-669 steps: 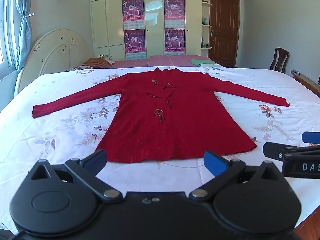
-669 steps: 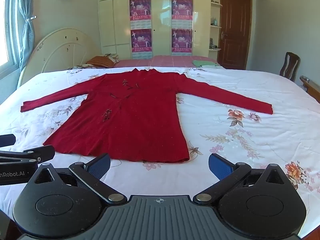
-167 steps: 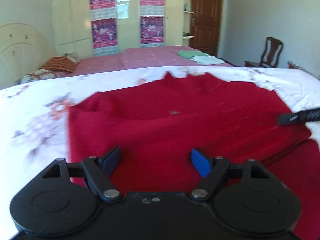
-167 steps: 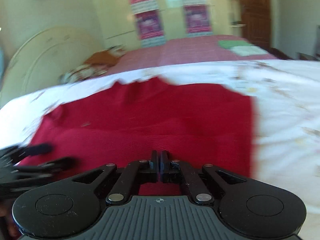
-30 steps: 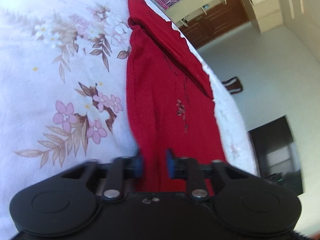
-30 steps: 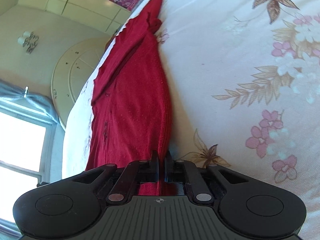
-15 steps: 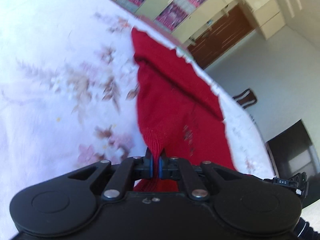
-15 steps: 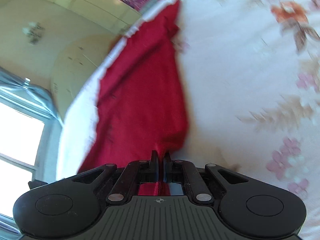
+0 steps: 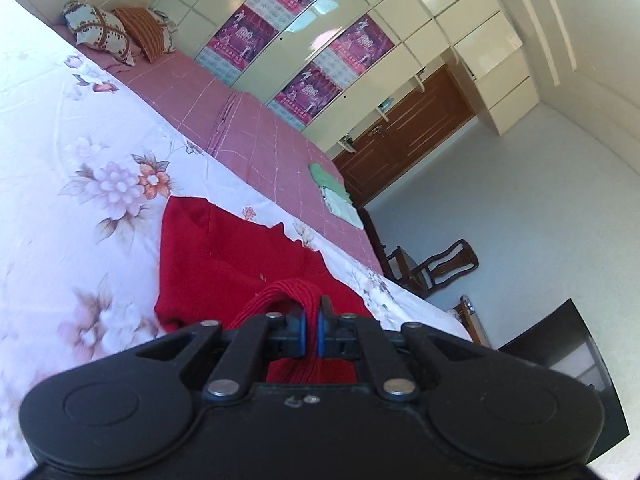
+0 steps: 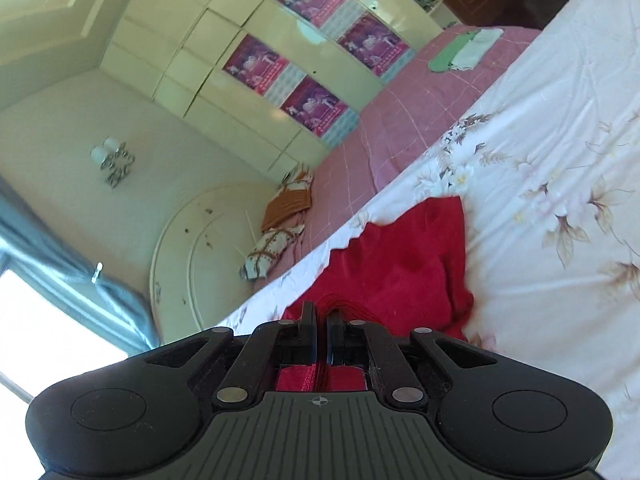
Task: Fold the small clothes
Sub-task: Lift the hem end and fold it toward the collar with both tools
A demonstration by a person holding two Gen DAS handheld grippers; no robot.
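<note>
The red knit top (image 9: 224,256) lies on the floral bedsheet (image 9: 60,184), its sleeves folded in. My left gripper (image 9: 311,322) is shut on a bunched edge of the red top, which loops up over its blue pads and hangs beneath the jaws. In the right wrist view the same red top (image 10: 404,264) stretches away toward the pink bed. My right gripper (image 10: 322,330) is shut on another bunched edge of it, raised off the sheet. The part of the garment under both grippers is hidden.
A pink bed (image 9: 248,128) with pillows (image 9: 104,36) and a folded green cloth (image 9: 328,184) lies beyond. Cream wardrobes with posters (image 9: 280,48) fill the far wall. A wooden chair (image 9: 440,264) stands by the bed. A round headboard (image 10: 200,248) and a curtained window (image 10: 48,300) show in the right wrist view.
Both grippers have risen and tipped upward with the red top's edge held in them; the garment's near part has lifted off the sheet toward its far end.
</note>
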